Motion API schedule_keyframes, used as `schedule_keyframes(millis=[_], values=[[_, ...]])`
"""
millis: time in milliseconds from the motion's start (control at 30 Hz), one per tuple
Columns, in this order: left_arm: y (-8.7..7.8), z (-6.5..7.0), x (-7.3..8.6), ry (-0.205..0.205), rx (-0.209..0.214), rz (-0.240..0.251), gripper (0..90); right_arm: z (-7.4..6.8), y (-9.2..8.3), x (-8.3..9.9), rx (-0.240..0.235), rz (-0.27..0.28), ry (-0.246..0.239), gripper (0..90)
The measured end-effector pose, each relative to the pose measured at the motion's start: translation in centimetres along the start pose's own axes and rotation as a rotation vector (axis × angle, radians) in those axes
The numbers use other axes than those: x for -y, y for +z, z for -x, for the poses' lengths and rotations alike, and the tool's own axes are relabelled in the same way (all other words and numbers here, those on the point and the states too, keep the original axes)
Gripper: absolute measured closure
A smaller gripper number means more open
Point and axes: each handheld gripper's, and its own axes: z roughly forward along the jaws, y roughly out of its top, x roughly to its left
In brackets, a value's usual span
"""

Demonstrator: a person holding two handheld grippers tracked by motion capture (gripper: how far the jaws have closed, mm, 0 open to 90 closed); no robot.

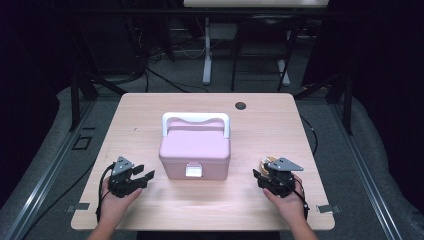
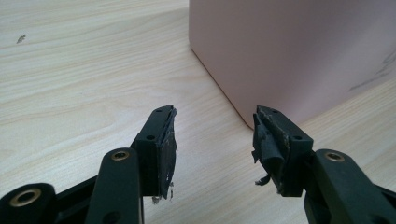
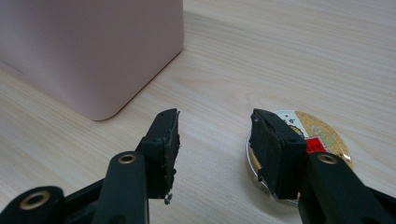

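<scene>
both claws [image 1: 145,175] [image 1: 258,176] gape empty on pale wood table [image 1: 150,115], pink box [image 1: 195,150] between, dark room.

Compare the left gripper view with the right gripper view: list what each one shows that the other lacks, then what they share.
Left gripper view alone: the left tongs, open over bare wood, and a small dark speck on the tabletop.

Right gripper view alone: the right tongs, open, and a round gold disc with a white and red label lying flat on the wood, partly behind one pad.

Both: a rounded lower corner of the pink plastic box and the light wooden table. Nothing sits between either pair of tongs.
</scene>
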Motion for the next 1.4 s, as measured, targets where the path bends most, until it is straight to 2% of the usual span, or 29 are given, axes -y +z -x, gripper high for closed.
schedule_keyframes(millis=[433,600,667,700,733,767,900,1067,1200,1400], values=[[-0.4,0.1,-0.5,-0.01,0.016,0.021,47.9,-0.2,-0.1,-0.3,-0.017,-0.003,0.003,51.5],[-0.6,0.1,-1.0,-0.036,0.032,0.032,47.8,-0.1,-0.4,-0.8,-0.021,0.007,0.011,52.1],[-0.6,0.1,-1.2,-0.039,0.034,0.019,47.8,-0.2,-0.5,-1.0,-0.024,0.008,0.009,53.0],[-0.6,0.2,-1.3,-0.054,0.03,0.009,47.8,-0.3,-0.5,-1.1,-0.027,0.013,0.01,54.6],[-0.6,0.2,-1.5,-0.059,0.024,-0.009,48.1,-0.4,-0.6,-1.4,-0.036,0.009,0.023,55.7],[-0.6,0.3,-1.7,-0.051,0.016,-0.01,48.5,-0.5,-0.7,-1.6,-0.044,0.007,0.025,55.9],[-1.3,0.2,-2.7,-0.062,0.026,-0.007,53.1,-0.9,-1.0,-2.6,-0.048,0.006,-0.004,57.4],[-1.8,-0.4,-4.0,-0.072,0.021,0.01,57.8,-1.2,-1.3,-4.3,-0.069,0.021,0.016,63.3],[-1.6,-0.7,-4.7,-0.08,0.021,0.024,61.4,-1.4,-1.1,-5.0,-0.078,0.016,0.008,65.0],[-1.0,-0.9,-5.5,-0.097,0.019,0.018,67.8,-1.9,-0.3,-6.3,-0.081,0.02,0.018,68.7]])
